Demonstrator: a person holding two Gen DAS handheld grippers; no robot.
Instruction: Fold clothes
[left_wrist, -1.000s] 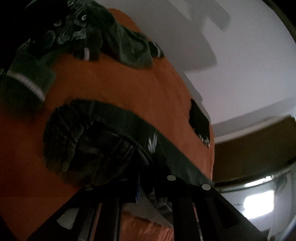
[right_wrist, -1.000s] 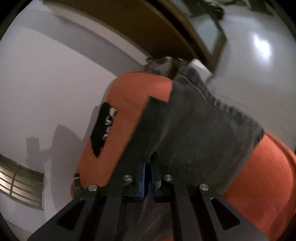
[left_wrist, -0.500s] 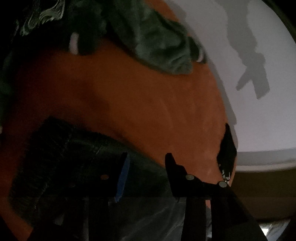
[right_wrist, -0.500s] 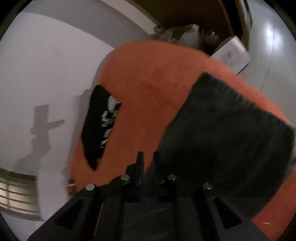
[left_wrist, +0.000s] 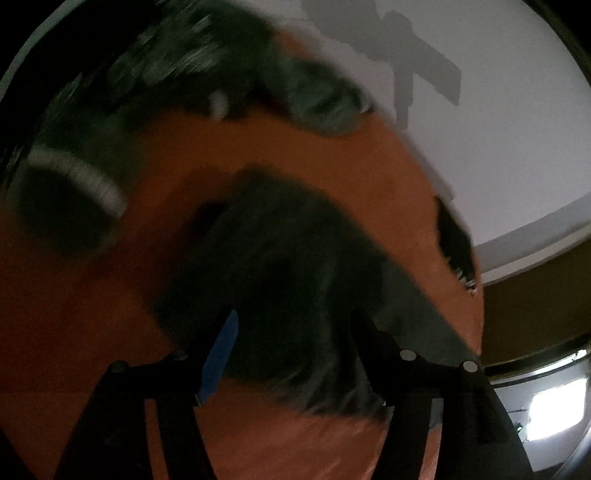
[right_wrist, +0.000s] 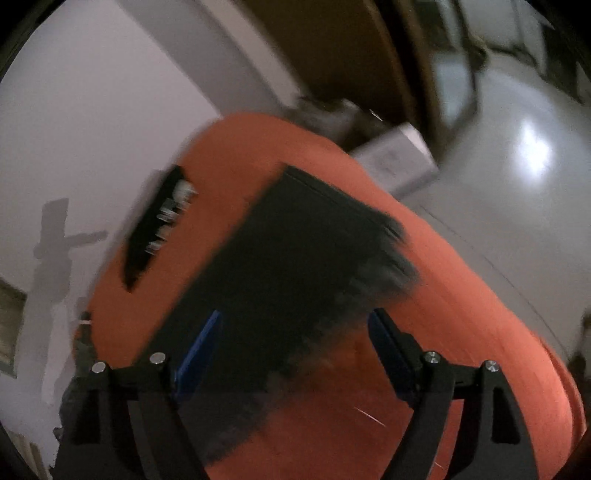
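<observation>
the dark garment (right_wrist: 295, 280) is lying flat on the orange cover (right_wrist: 236, 155), folded into a rough rectangle, its far edge running toward the cover's far corner. seen from the right wrist, it is sitting ahead of and between the right gripper (right_wrist: 295, 350) fingers, whose jaws are opening, pads clear of the cloth. from the left wrist, the dark garment (left_wrist: 295, 266) is bunching between the left gripper (left_wrist: 295, 339) fingers, jaws also opening, not pinching it. a pile of grey-green clothes (left_wrist: 207, 66) is resting along the cover's far edge.
</observation>
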